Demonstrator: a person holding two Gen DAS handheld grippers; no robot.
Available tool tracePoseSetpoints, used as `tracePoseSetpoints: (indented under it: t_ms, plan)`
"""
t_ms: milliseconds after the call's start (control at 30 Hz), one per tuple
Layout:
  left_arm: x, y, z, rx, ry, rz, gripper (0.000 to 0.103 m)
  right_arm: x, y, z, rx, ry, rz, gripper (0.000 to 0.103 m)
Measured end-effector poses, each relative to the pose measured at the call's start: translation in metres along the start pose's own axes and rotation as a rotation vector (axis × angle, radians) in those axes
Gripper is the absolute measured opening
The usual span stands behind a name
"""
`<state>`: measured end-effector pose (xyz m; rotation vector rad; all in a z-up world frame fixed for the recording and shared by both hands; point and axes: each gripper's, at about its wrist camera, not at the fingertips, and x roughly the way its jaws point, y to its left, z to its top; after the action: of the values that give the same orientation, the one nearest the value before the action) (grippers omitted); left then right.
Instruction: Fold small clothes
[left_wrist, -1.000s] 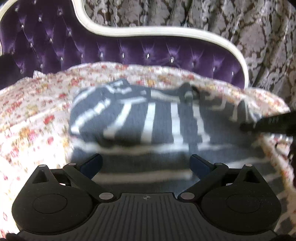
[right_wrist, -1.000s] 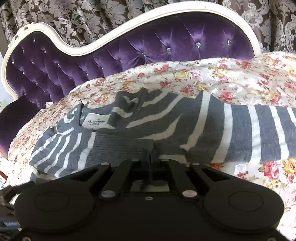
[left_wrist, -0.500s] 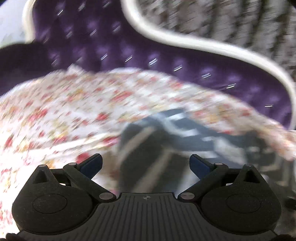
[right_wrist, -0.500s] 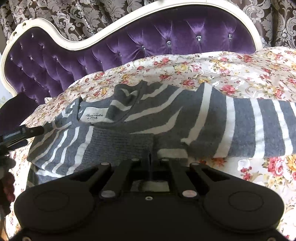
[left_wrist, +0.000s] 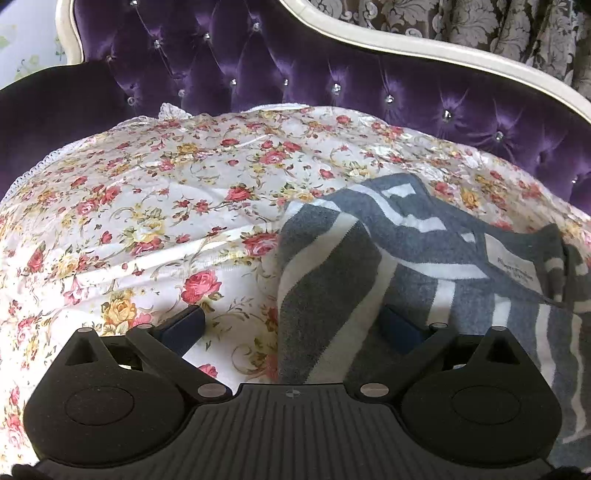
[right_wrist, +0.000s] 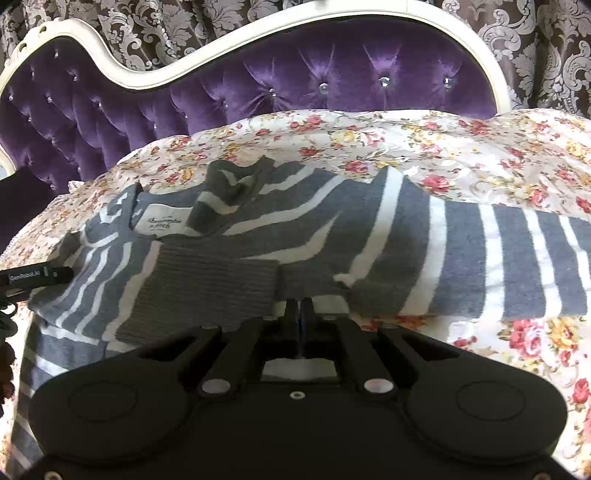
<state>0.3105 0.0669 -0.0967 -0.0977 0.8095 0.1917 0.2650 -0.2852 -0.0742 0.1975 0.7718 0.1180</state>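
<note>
Grey-striped sweater (right_wrist: 369, 236) on floral sheet (left_wrist: 147, 206), right tongs (right_wrist: 298, 306) clamped on its edge; left tongs (left_wrist: 291, 325) spread wide

My left gripper (left_wrist: 291, 325) is matte black, with a ribbed centre plate, two round side housings, silver screw heads on its angled link arms and dark blue finger pads (left_wrist: 186, 325). My right gripper (right_wrist: 298, 308) has the same black body, smooth in the middle, with silver screws and round housings.
</note>
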Motion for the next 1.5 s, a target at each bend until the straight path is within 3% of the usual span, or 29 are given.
tracePoseSetpoints:
  t_ms: [200, 267, 300, 333, 433, 667, 967, 1267, 1500]
  plan:
    - [0.0, -0.001, 0.001, 0.008, 0.017, 0.009, 0.103, -0.001, -0.005, 0.001, 0.006, -0.003, -0.016, 0.005]
    - [-0.006, 0.001, 0.003, 0.003, 0.039, -0.005, 0.102, -0.003, -0.006, 0.001, 0.015, -0.007, -0.007, 0.01]
    - [-0.011, 0.003, 0.002, 0.001, 0.041, -0.015, 0.101, -0.004, -0.007, 0.001, 0.021, -0.011, -0.003, 0.017]
    - [-0.017, 0.004, 0.001, 0.003, 0.037, -0.023, 0.101, -0.006, -0.008, 0.002, 0.025, -0.017, 0.002, 0.035]
    - [-0.041, 0.005, -0.004, 0.02, 0.0, -0.04, 0.102, -0.012, -0.009, 0.004, 0.04, -0.046, 0.027, 0.074]
    - [-0.093, -0.008, -0.024, 0.041, -0.009, -0.175, 0.102, -0.023, -0.012, 0.008, 0.068, -0.088, 0.058, 0.082]
    - [-0.128, -0.032, -0.067, 0.089, -0.014, -0.258, 0.102, -0.065, -0.048, 0.001, 0.18, -0.088, 0.127, 0.091]
    - [-0.137, -0.064, -0.096, 0.148, 0.025, -0.353, 0.102, -0.116, -0.14, 0.0, 0.312, -0.116, 0.027, 0.093]
    - [-0.138, -0.072, -0.103, 0.174, 0.032, -0.357, 0.102, -0.12, -0.223, -0.007, 0.474, -0.122, -0.059, 0.093]
